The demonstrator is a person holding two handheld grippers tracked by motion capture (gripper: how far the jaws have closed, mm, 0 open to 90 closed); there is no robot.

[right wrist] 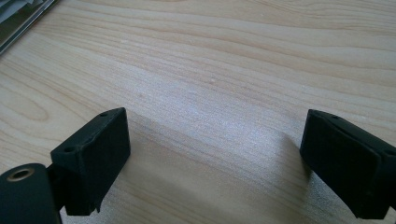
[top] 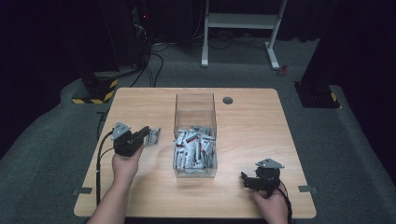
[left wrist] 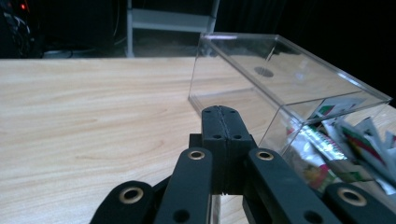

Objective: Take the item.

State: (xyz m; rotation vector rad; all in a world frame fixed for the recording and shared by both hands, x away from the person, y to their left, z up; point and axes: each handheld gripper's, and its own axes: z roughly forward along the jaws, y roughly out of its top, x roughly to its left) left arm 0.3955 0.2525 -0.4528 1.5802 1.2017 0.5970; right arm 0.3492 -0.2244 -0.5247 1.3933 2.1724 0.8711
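Now the left gripper point(top: 148, 133) is clamped on a sachet point(top: 153, 136) near the worktop's point(top: 252, 121) left edge, beside the clear box point(top: 195, 108). The right gripper point(top: 243, 178) stands apart, empty. The thin sachet may slip out.

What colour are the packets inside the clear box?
The packets are mostly white or silvery with red and green print, best seen in the left gripper view through the clear box.
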